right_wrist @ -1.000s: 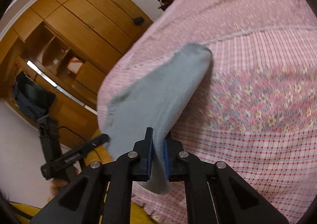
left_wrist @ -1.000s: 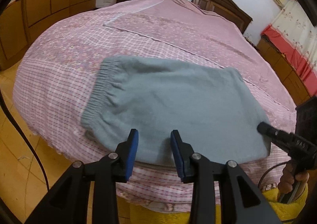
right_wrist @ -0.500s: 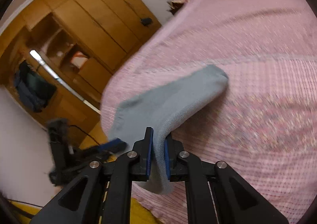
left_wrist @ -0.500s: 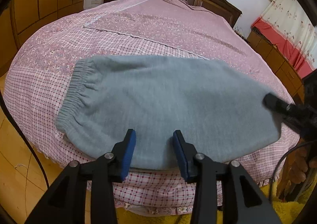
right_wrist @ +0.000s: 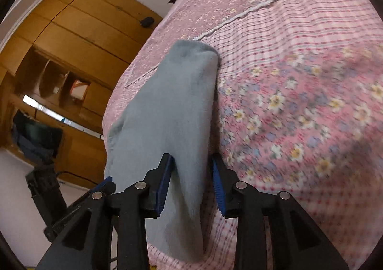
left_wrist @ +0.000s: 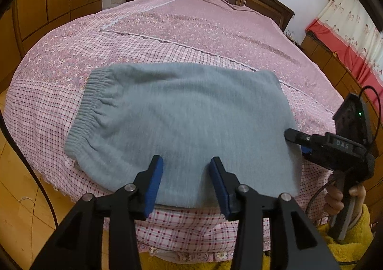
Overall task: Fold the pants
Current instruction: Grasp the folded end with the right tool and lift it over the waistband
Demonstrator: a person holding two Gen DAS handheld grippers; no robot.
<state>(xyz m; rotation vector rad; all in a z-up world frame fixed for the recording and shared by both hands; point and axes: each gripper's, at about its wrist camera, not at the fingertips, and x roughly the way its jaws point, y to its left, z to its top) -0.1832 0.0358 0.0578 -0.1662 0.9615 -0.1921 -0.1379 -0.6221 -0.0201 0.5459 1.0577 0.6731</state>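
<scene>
The jaws of the right gripper [right_wrist: 191, 184] have just been opened, so the grey pants [right_wrist: 172, 112] are no longer pinched; the cloth is seen loose between the blue pads. The pants' end, before lifted, is now laid flat on the bedspread [left_wrist: 167, 30]. The left gripper [left_wrist: 186, 181], at 6 o'clock of the pants [left_wrist: 182, 121], has been opened wider.
</scene>
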